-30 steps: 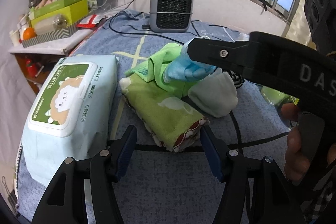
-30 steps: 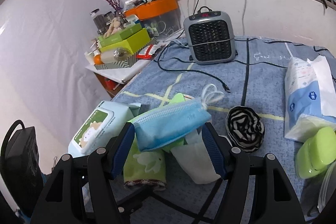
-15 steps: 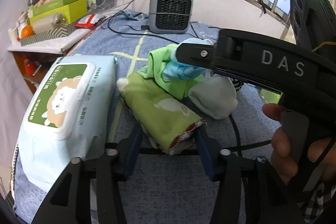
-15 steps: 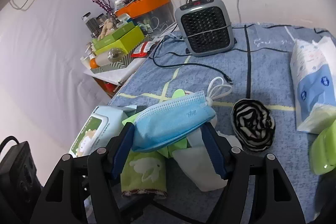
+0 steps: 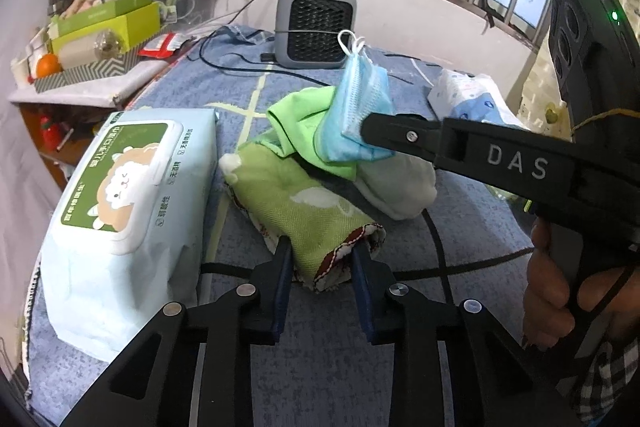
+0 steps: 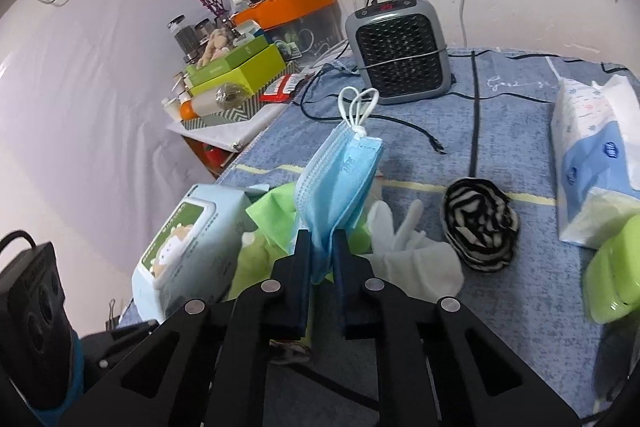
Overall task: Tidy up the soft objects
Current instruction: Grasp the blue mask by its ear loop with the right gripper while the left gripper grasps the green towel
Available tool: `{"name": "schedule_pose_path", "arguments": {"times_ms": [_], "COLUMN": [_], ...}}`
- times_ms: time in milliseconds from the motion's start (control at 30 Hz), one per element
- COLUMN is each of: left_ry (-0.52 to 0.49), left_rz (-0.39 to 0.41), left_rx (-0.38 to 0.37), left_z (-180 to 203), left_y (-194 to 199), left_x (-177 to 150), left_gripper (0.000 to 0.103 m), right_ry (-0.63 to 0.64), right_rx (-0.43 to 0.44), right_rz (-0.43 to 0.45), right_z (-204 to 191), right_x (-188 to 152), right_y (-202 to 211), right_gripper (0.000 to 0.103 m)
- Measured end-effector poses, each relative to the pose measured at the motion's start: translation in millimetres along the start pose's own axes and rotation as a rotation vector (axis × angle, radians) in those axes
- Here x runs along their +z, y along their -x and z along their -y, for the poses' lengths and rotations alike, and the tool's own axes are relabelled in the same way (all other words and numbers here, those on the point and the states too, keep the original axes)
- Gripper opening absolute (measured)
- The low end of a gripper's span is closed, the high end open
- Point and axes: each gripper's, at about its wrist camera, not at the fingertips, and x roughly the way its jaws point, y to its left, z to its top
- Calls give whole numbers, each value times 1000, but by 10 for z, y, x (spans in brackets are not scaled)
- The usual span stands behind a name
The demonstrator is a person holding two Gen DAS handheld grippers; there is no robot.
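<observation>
Right wrist view: right tongs (image 6: 322, 251) pinch upright mask (image 6: 340, 179); left tongs (image 5: 320, 263) clamp lengthwise towel roll (image 5: 308, 211).

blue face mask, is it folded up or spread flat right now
Folded. The blue face mask is doubled over, its pleated layers stacked edge to edge, ear loops bunched at the top, pinched upright in the right gripper.

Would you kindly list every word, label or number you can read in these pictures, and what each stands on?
"DAS": white letters on the arm of the right tongs.
Wet-wipes pack: Chinese label text, too small to read reliably.
Heater: red display digits, blurred.
Tissue pack: round blue logo, unreadable.
</observation>
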Motion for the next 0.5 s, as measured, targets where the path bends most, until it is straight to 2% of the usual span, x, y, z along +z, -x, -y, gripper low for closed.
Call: {"name": "schedule_pose_path", "arguments": {"times_ms": [500], "left_ry": [-72], "left_rz": [3], "left_rx": [-63], "left_z": [125], "left_y": [338], "left_x": [-243], "left_gripper": [25], "right_ry": [43], "right_rx": [-29], "right_rz": [-41], "right_z": [34], "right_x": [-400], "right_y": [514], "right_gripper": [10]}}
